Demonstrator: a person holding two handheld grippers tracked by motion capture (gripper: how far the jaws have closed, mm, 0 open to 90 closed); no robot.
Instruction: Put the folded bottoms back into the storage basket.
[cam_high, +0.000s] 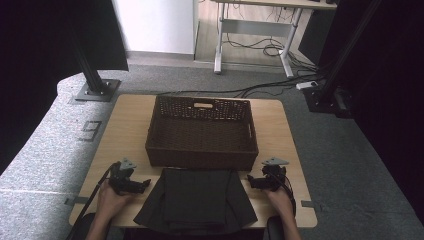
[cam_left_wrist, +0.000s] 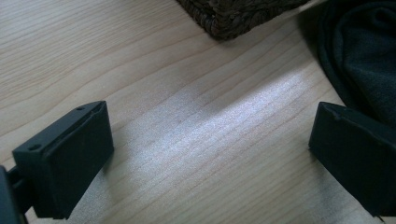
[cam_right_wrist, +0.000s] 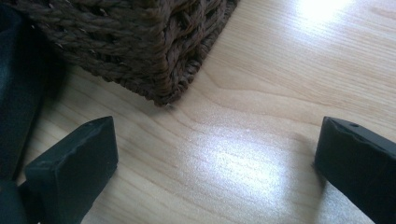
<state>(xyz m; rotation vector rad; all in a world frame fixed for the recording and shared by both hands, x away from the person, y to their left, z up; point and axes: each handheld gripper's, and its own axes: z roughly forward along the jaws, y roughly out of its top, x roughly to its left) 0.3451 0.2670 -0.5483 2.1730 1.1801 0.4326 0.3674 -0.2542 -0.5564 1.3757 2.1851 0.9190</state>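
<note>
Wooden table sitting on grey carpet; wicker basket w/ folded dark garment lying at its 6 o'clock; left gripper & right gripper flanking garment at 9 & 3, both gaping wide, gripping nothing.

High view looks down on the table — both gripper views skim it closely, sharing the basket.

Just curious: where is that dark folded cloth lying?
In the high view the dark cloth lies at the table's near edge, just in front of the wicker basket.
</note>
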